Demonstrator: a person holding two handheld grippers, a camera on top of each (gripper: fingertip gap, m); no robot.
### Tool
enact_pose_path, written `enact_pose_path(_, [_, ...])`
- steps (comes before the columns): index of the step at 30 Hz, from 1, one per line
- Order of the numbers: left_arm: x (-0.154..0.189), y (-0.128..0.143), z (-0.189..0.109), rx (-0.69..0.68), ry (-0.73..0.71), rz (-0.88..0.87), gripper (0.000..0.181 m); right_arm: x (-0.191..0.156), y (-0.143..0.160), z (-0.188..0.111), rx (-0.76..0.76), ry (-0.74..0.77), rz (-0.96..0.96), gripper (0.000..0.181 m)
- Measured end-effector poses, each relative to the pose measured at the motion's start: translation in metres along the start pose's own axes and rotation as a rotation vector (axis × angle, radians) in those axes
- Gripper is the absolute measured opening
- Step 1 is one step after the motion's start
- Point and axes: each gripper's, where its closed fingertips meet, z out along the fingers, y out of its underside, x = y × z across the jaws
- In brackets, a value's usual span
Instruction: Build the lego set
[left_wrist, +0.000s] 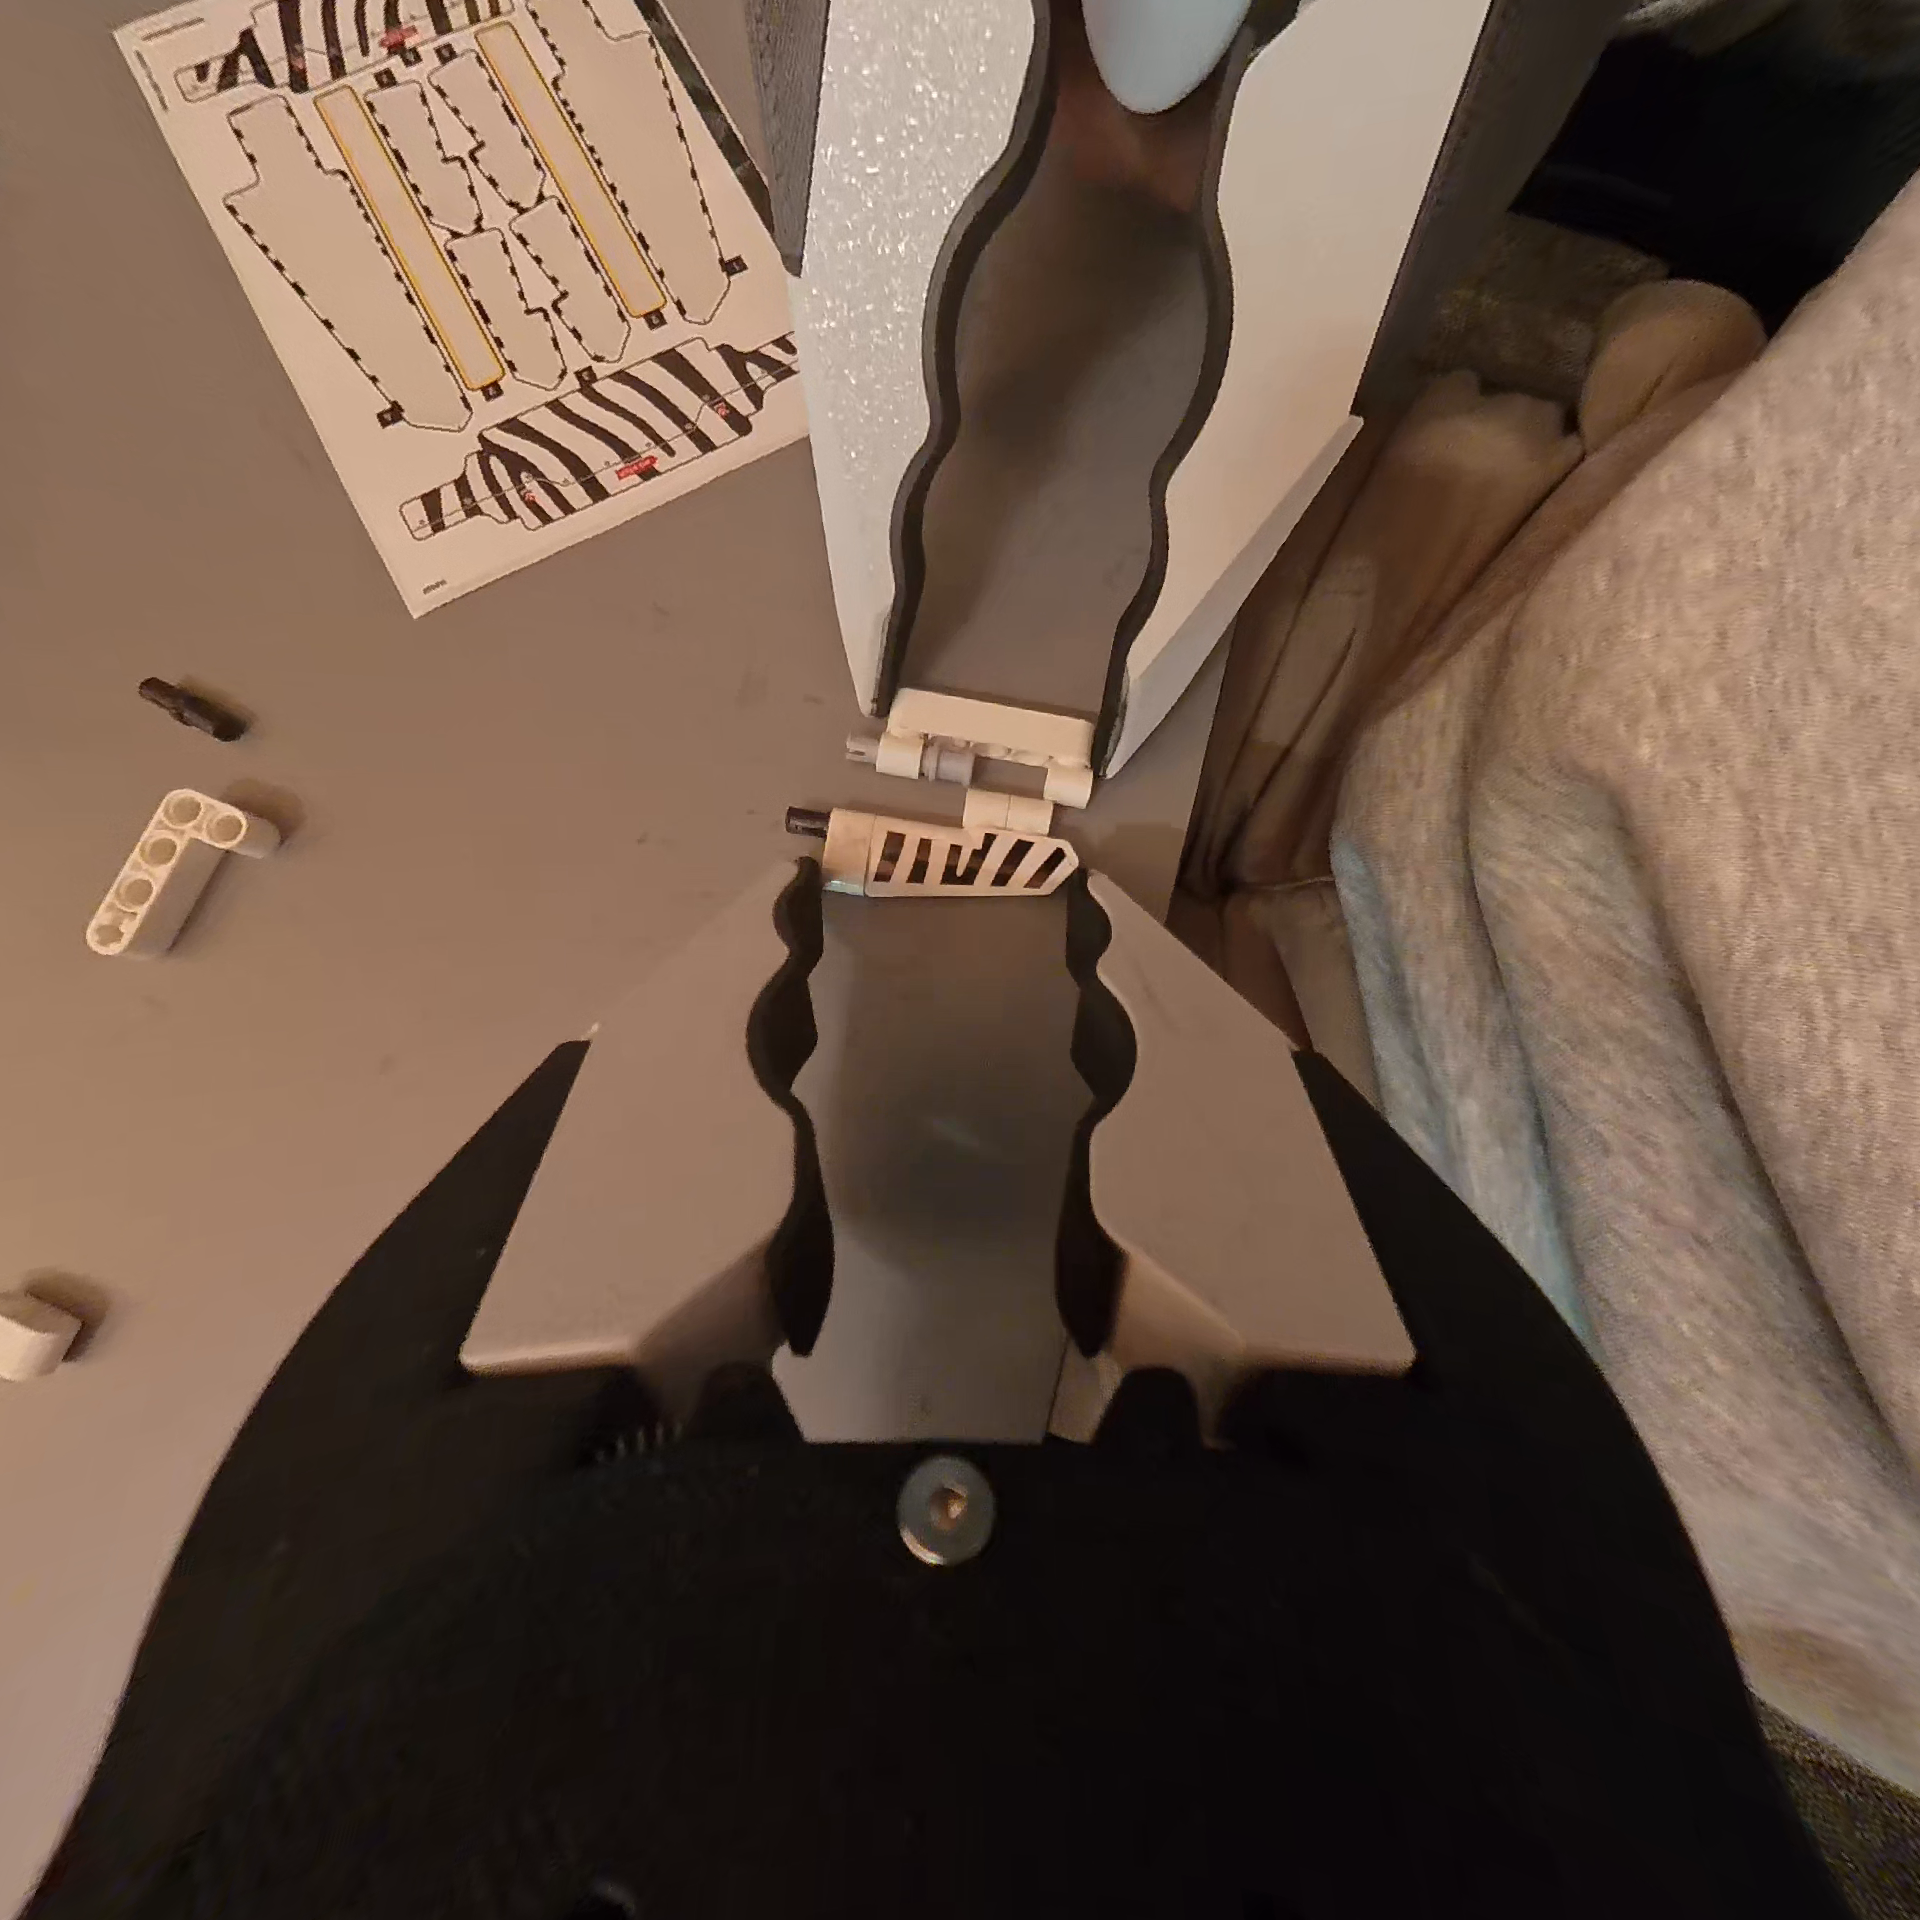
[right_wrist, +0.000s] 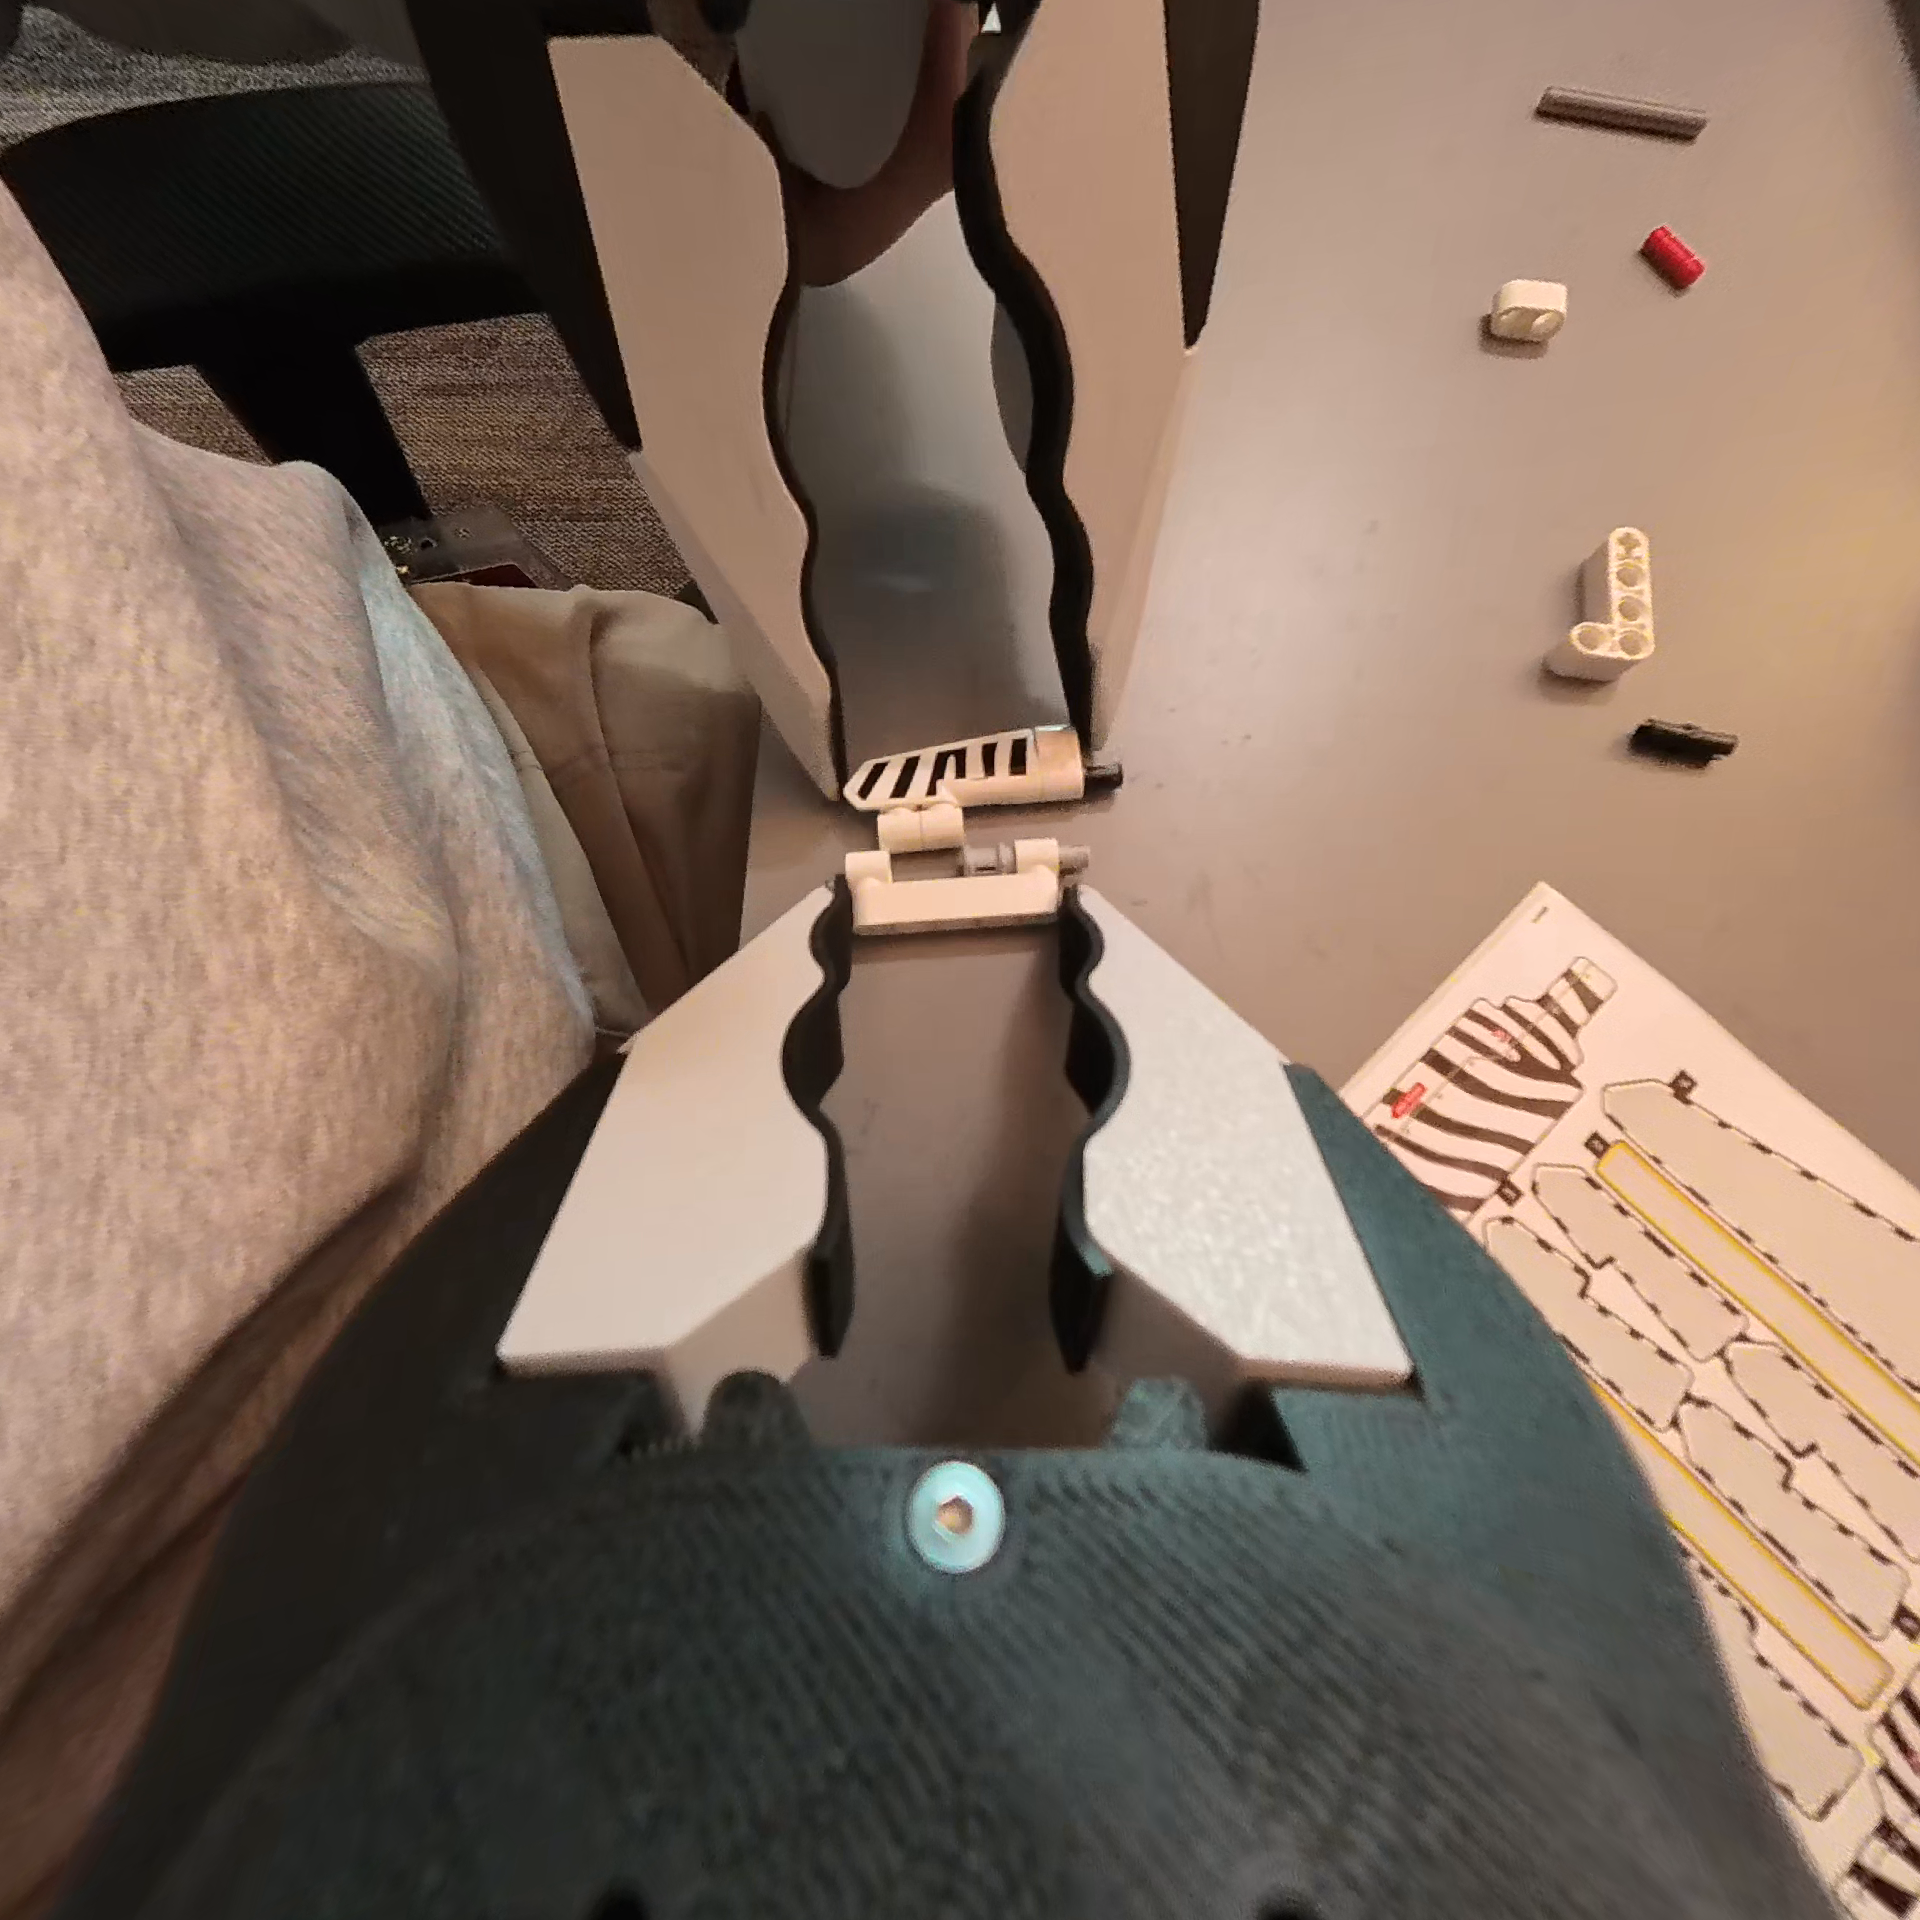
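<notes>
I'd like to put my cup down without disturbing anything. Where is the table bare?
Bare grey table lies between the L-shaped white beam and the left gripper. Another strip runs between the sticker sheet and the black pin. It is crowded where both grippers meet over the striped piece.

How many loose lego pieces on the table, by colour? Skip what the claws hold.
White: 2 (L-shaped beam, small link)
Black: 1 (pin)
Red: 1 (small cylinder)
Dark grey: 1 (bar)
Total: 5
Skipped: striped panel in left claw, white block in right claw.
</notes>
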Motion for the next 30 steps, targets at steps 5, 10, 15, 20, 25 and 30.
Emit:
enact_pose_path(5, [0.000, 0.001, 0.000, -0.016, -0.008, -0.002, 0.047, 0.000, 0.000, 0.000, -0.009, 0.006, 0.001, 0.039])
enact_pose_path(10, [0.001, 0.001, -0.001, -0.042, -0.014, 0.008, 0.047, -0.002, 0.000, 0.000, -0.006, 0.004, -0.006, 0.040])
enact_pose_path(15, [0.001, 0.001, -0.001, -0.048, -0.013, 0.014, 0.046, -0.003, -0.001, 0.000, 0.003, -0.006, 0.001, 0.040])
enact_pose_path(20, [0.000, 0.001, -0.001, -0.047, -0.011, 0.007, 0.045, -0.004, -0.001, 0.000, 0.003, -0.006, -0.005, 0.040])
enact_pose_path(25, [0.001, 0.001, -0.001, -0.031, -0.004, -0.002, 0.039, -0.001, -0.007, -0.008, 0.061, -0.026, 0.052, 0.048])
enact_pose_path(30, [-0.004, 0.002, -0.003, -0.032, -0.017, -0.007, 0.040, 0.012, -0.010, -0.016, 0.047, 0.013, 0.059, 0.044])
